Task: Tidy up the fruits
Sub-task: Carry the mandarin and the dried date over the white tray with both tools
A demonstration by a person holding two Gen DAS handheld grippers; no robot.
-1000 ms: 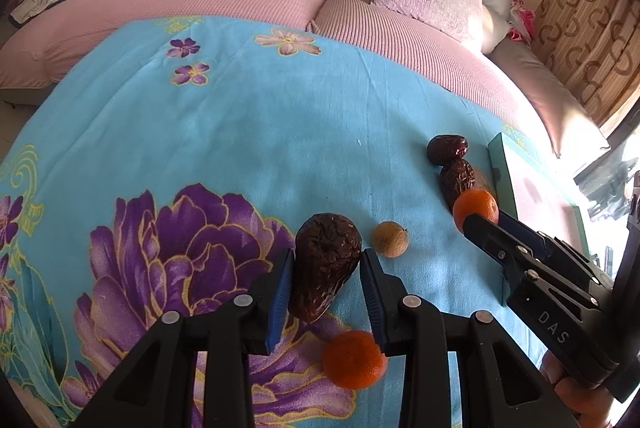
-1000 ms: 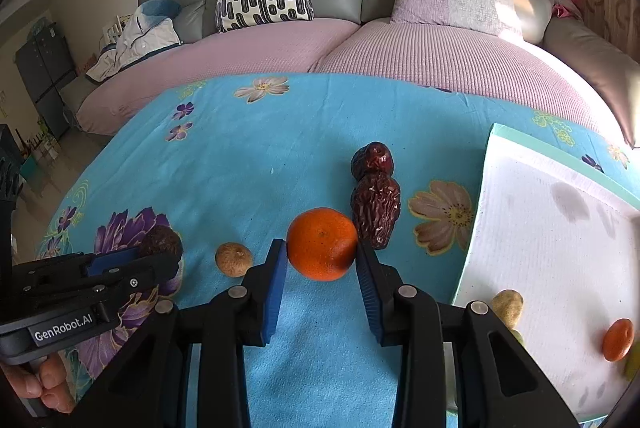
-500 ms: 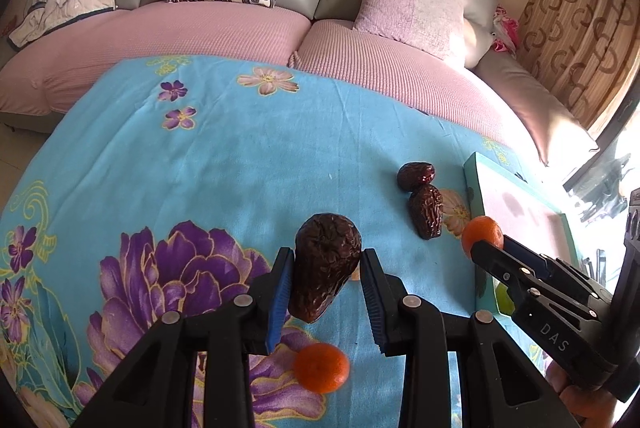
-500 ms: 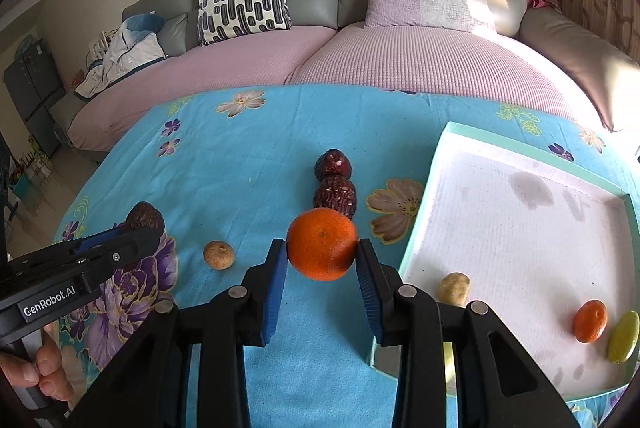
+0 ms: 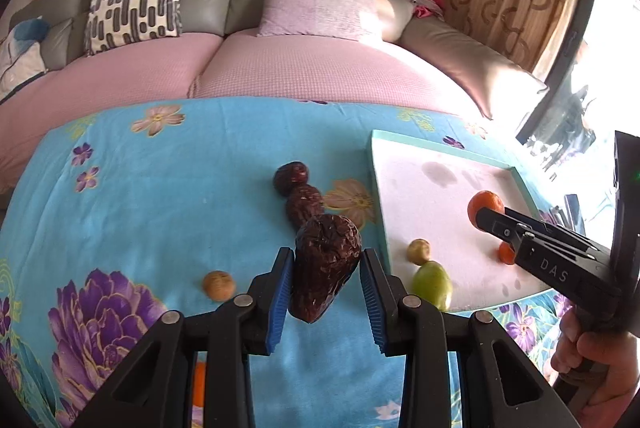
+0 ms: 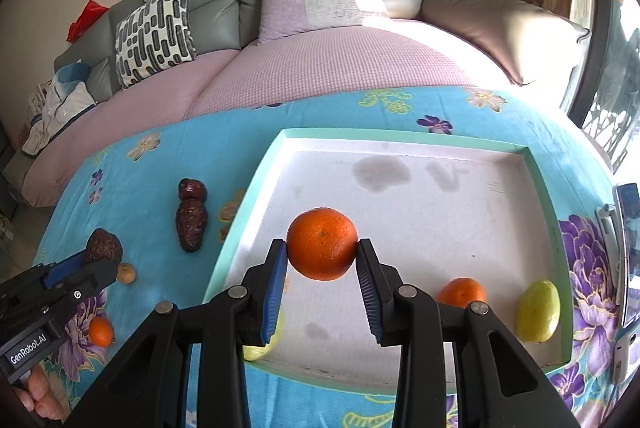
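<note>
Black right tool (image 6: 322, 262) (marked "DAS") clamps an orange (image 6: 322, 243); left tool (image 5: 325, 286), marked "GenRobot.AI", pinches a wrinkled date (image 5: 325, 268).

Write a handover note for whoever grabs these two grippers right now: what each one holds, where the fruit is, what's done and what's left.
Left hand-held gripper: shut on the large wrinkled dark-brown fruit, held above the blue floral cloth, left of the tray.
Right hand-held gripper: shut on the round orange mandarin, held over the white tray with mint-green rim.
In the tray: another small orange mandarin, a yellow-green fruit, a second green fruit, a small tan round fruit.
Left on the cloth: two wrinkled dark-red dates, a small tan fruit, a small mandarin.
</note>
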